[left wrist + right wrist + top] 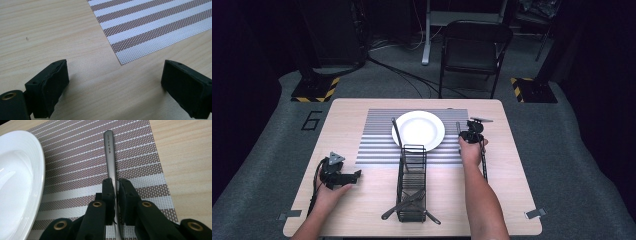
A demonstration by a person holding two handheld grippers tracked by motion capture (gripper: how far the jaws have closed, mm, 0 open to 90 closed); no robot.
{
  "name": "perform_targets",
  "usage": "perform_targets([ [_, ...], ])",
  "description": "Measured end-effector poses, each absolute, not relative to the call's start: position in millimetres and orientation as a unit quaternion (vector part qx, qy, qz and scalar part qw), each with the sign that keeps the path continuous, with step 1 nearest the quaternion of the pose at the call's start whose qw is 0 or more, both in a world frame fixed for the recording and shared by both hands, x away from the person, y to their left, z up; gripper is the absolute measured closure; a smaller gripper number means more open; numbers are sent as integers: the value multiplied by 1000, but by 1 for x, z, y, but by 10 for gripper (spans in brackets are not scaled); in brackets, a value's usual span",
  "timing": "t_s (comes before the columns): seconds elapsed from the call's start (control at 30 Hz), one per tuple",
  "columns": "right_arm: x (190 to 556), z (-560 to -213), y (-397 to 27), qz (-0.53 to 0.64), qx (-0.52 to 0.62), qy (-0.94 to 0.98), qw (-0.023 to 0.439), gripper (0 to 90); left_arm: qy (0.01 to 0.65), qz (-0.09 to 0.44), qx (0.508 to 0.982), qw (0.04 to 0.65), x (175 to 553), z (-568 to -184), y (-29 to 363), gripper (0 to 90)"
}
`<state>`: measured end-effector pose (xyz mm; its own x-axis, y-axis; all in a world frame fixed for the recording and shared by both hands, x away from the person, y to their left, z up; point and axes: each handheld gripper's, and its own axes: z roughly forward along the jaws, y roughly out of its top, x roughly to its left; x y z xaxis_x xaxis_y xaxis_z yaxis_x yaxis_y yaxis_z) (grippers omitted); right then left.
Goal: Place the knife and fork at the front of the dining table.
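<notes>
Cutlery handle lies on the striped mat right of the plate, pointing far; my right tongs clench it, left tongs released.

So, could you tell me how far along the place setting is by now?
Done: the white plate sits on the striped placemat, with one dark utensil at its left edge. In hand: the right gripper is shut on a metal utensil handle, low over the mat right of the plate. Left: more cutlery lies in the wire caddy; the left gripper rests open.
</notes>
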<state>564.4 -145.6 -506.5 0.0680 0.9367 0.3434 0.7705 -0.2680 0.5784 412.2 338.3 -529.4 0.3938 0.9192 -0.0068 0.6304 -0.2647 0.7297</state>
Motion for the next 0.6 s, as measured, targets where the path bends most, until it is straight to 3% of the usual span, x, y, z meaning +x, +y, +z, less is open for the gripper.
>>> perform_targets([
  [0.6, 531, -485, -147, 329, 679, 640, 145, 728, 507, 217, 765, 334, 412, -529, 338, 79],
])
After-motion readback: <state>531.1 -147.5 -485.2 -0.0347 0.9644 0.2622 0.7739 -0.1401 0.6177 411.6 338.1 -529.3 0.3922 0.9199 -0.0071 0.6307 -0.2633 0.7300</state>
